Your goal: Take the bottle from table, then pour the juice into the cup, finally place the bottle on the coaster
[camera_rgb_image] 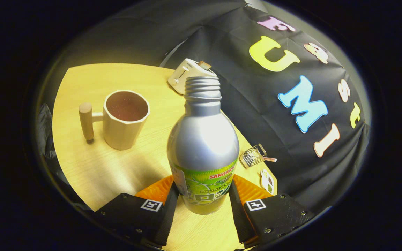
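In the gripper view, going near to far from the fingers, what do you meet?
Gripper shut on the bottle → cup → toaster at the table's far edge.

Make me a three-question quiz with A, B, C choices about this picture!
1. Where is the bottle?
A. Inside the cup
B. Between the fingers
C. On the toaster

2. What colour is the cup?
A. Cream
B. Blue
C. Black

3. How is the bottle's top?
A. Capped
B. Corked
C. Open, with bare threads

Answers:
1 B: the gripper has a finger against each side of the bottle's label.
2 A: its faceted wall is cream, with a wooden handle.
3 C: the threaded neck has no cap.
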{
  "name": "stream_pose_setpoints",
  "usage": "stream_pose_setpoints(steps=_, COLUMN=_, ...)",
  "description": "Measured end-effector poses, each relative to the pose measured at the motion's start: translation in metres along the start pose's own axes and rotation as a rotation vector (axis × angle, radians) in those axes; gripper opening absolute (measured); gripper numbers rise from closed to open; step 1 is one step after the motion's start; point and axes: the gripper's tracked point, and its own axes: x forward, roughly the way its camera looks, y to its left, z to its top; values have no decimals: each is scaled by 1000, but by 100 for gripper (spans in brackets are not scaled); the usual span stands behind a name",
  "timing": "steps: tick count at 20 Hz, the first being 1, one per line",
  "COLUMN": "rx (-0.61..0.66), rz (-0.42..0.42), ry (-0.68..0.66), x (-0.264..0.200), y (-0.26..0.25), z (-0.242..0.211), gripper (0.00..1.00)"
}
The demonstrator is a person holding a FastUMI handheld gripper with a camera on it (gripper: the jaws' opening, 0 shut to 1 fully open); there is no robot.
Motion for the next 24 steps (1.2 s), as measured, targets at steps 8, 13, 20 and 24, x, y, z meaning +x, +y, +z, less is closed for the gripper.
stream_pose_setpoints(steps=8, rx=-191, rz=26, ry=49, x=4, y=12, z=0, gripper=73)
stream_pose_setpoints(steps=13, rx=-302, rz=32, ry=60, x=9, y=17, z=8, gripper=72)
stream_pose_setpoints(steps=20, rx=-378, rz=48, ry=120, x=16, y=21, z=6, gripper=73)
stream_pose_setpoints(steps=24, rx=-424, rz=44, ry=129, x=15, y=21, z=12, gripper=73)
